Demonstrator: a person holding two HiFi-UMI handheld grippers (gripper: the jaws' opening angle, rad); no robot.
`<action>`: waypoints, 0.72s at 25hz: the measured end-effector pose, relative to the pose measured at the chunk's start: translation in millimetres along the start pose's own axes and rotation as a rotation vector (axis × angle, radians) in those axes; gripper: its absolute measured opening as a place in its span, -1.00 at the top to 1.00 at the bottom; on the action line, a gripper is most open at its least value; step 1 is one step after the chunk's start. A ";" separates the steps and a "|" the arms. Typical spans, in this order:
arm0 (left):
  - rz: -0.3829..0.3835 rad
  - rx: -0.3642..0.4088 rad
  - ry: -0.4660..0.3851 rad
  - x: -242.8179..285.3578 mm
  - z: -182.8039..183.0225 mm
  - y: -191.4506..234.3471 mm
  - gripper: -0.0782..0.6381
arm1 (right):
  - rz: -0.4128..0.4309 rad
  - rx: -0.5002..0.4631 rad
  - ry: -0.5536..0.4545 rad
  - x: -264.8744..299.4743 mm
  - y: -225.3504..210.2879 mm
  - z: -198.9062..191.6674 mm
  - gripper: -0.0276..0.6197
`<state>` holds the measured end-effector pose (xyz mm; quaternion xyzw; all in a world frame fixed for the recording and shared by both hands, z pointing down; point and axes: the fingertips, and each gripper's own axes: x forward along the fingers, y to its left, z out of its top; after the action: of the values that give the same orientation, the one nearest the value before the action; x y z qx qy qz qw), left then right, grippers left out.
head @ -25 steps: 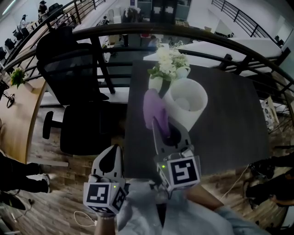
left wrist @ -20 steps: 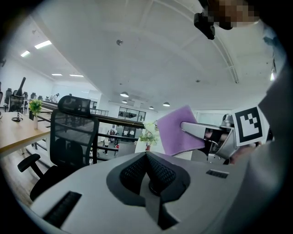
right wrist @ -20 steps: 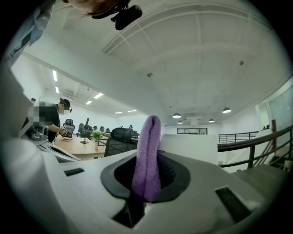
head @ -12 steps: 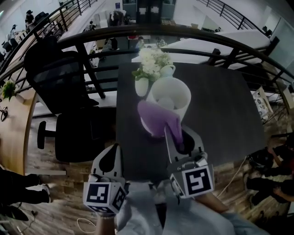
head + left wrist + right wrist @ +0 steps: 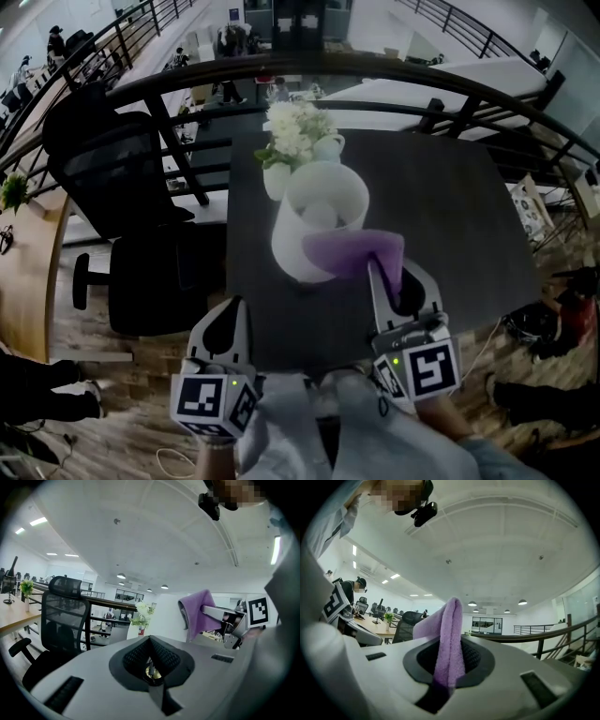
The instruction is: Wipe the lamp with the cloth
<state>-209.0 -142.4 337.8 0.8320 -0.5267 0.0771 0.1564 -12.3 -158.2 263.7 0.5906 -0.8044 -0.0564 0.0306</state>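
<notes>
The lamp's white cylindrical shade (image 5: 305, 225) stands on the dark table (image 5: 469, 216) in the head view. A purple cloth (image 5: 354, 251) lies against the shade's near right side, and my right gripper (image 5: 392, 277) is shut on it. In the right gripper view the cloth (image 5: 449, 634) sticks up folded between the jaws of the right gripper (image 5: 447, 670). My left gripper (image 5: 222, 330) hangs low at the table's near left edge, shut and holding nothing. The left gripper view looks past the left gripper (image 5: 151, 667) at the cloth (image 5: 197, 611) off to the right.
A white vase of pale flowers (image 5: 292, 131) stands just behind the shade. A black office chair (image 5: 122, 187) sits left of the table, and a dark railing (image 5: 375, 70) runs behind it. A wooden desk (image 5: 23, 272) is at far left.
My right gripper has swept the cloth around the shade's near side, from its left to its right. The left gripper has stayed where it was.
</notes>
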 end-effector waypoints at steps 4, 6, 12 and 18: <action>0.011 0.001 0.004 1.9 -1.0 -5.2 0.75 | -0.050 0.014 0.011 2.3 -30.0 -7.8 0.76; 0.016 -0.001 -0.002 1.6 1.4 -9.0 0.76 | -0.059 0.017 0.014 7.1 -40.7 -11.4 0.76; 0.047 -0.003 -0.012 0.4 4.8 -16.1 0.75 | -0.023 0.006 0.018 34.1 -57.2 -21.2 0.76; 0.092 -0.009 -0.012 -2.9 3.3 -17.2 0.75 | 0.040 -0.051 0.013 66.7 -67.8 -25.9 0.76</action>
<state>-194.8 -134.3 330.8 0.8066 -0.5656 0.0768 0.1534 34.8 -243.3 279.7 0.5738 -0.8142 -0.0724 0.0518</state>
